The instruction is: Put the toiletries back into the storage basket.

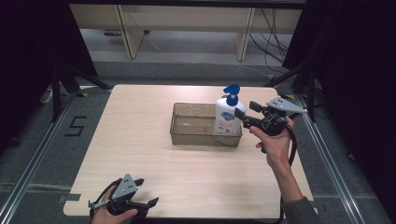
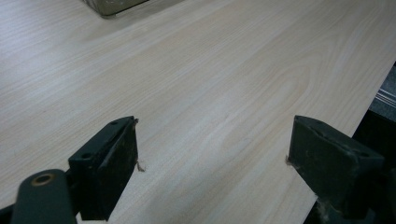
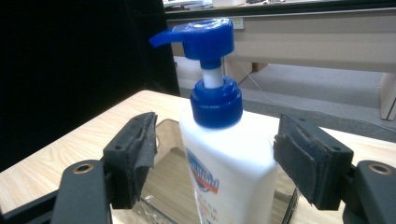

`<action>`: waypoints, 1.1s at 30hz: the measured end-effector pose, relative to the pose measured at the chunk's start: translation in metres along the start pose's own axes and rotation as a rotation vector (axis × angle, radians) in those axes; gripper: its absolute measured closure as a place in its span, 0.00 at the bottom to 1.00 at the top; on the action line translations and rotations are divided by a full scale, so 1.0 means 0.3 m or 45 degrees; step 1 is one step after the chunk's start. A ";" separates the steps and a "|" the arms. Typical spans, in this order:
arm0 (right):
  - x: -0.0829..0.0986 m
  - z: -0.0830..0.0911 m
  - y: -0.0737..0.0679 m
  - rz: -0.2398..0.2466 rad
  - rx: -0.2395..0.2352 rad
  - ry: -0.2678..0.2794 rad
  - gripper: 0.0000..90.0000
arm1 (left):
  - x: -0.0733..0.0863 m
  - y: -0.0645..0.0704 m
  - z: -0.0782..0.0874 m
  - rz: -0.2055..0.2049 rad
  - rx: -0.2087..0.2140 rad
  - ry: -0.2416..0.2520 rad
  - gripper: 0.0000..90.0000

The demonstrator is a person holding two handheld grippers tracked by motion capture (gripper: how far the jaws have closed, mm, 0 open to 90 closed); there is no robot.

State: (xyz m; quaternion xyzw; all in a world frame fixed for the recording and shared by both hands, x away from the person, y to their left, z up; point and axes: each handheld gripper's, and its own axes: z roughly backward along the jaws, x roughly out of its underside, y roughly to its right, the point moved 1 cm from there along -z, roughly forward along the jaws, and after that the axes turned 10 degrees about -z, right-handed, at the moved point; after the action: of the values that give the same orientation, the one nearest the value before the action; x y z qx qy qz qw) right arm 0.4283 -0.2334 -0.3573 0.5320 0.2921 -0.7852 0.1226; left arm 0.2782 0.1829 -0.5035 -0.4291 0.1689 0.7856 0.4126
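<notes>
- One white pump bottle (image 1: 227, 116) is seen standing upright in the right end of a clear rectangular bin (image 1: 187, 136), its long axis vertical.
- Its blue pump head (image 3: 201, 38) is topmost, with the spout turned toward the left in the right gripper view.
- The bin is set on the light wooden table (image 1: 140, 140), right of centre.
- The right gripper (image 1: 247, 113) is held level at the bin's right end, its jaws spread wide to either side of the bottle's shoulder; the pads (image 3: 142, 144) are kept apart from the bottle, so nothing is gripped.
- The left gripper (image 1: 144, 192) is held low at the table's near edge, well apart from the bin, jaws wide open over bare wood and empty.
</notes>
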 end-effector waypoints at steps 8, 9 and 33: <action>0.031 0.017 0.003 -0.003 -0.004 0.001 0.33 | -0.001 0.001 0.001 0.009 0.009 0.000 0.17; 0.039 0.020 -0.001 -0.013 -0.012 -0.004 0.33 | -0.001 0.001 0.002 0.006 0.004 -0.006 0.17; 0.088 0.039 -0.032 -0.017 -0.058 -0.024 0.27 | -0.003 0.003 0.004 -0.006 0.012 0.011 0.17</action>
State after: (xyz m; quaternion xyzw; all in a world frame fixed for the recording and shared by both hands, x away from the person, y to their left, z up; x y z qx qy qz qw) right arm 0.4038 -0.2294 -0.3751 0.5198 0.3121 -0.7842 0.1323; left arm 0.2772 0.1828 -0.5021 -0.4310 0.1735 0.7818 0.4157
